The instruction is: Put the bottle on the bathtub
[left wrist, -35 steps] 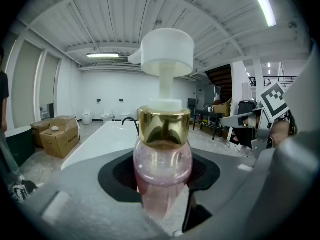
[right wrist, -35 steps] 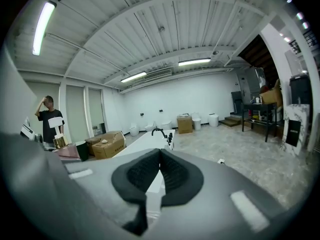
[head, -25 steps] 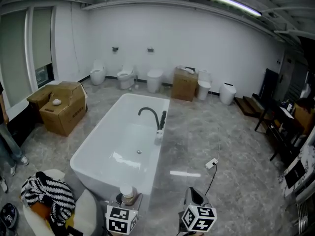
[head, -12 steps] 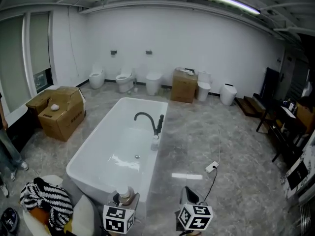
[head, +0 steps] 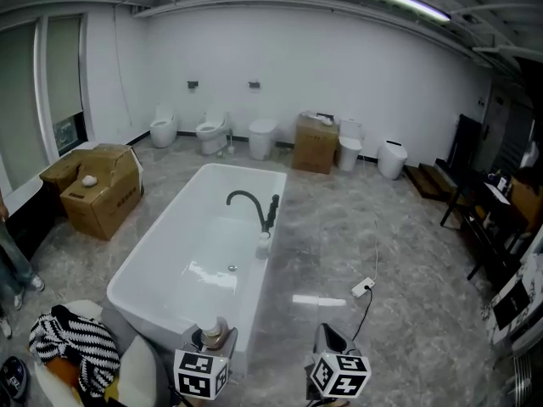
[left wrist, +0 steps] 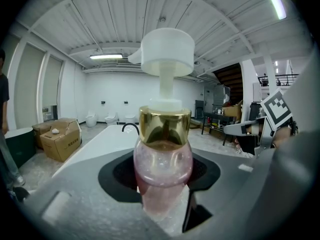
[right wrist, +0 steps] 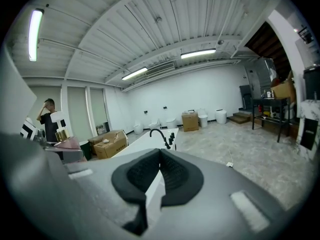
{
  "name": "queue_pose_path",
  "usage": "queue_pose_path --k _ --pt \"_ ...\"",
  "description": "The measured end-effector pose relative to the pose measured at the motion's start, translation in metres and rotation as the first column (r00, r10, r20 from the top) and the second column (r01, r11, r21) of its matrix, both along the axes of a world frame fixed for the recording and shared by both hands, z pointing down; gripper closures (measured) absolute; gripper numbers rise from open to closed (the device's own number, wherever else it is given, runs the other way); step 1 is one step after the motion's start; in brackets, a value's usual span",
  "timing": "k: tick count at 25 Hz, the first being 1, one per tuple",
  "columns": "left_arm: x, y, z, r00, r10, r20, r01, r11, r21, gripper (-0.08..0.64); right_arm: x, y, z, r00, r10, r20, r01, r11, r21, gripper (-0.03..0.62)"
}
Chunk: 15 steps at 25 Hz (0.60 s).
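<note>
A pink bottle [left wrist: 162, 159] with a gold collar and white pump head stands upright between the jaws of my left gripper [head: 208, 346], which is shut on it. In the head view the bottle [head: 214, 332] sits at the bottom edge, just before the near end of the white bathtub [head: 140, 265]. A black faucet [head: 248, 203] arches over the tub's right rim. My right gripper [head: 333, 346] hangs to the right of the tub over the floor, with its black pads [right wrist: 172, 171] pressed together on nothing.
A small pale bottle [head: 264, 244] stands on the tub rim by the faucet. Cardboard boxes [head: 97, 189] lie left, and toilets [head: 210, 131] line the back wall. A cable and plug [head: 365, 285] cross the floor at right. Striped cloth [head: 72, 346] lies at bottom left.
The head view has drifted, so the bathtub sits slightly more to the left. Both grippers keep their place at the bottom edge, and the bottle stays held.
</note>
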<state>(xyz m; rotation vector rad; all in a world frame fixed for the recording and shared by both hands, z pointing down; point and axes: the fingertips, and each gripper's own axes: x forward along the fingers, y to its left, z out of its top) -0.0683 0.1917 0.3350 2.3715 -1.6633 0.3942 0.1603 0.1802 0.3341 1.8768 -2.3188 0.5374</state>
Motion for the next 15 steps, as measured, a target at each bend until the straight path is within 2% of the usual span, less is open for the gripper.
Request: queue_pose_path --k 8,15 --pt "-0.002 -0.039 0.011 1.0 0.028 0.006 -0.028 0.999 -0.016 0.337 0.001 -0.034 0.01 1.0 0.027 -0.003 -0.027 1.0 -0.009 0.589" --pt "0.0 -0.093 -0.001 0.998 0.063 0.024 -0.064 0.998 0.016 0.337 0.011 -0.079 -0.001 0.998 0.064 -0.001 -0.064 0.998 0.019 0.589"
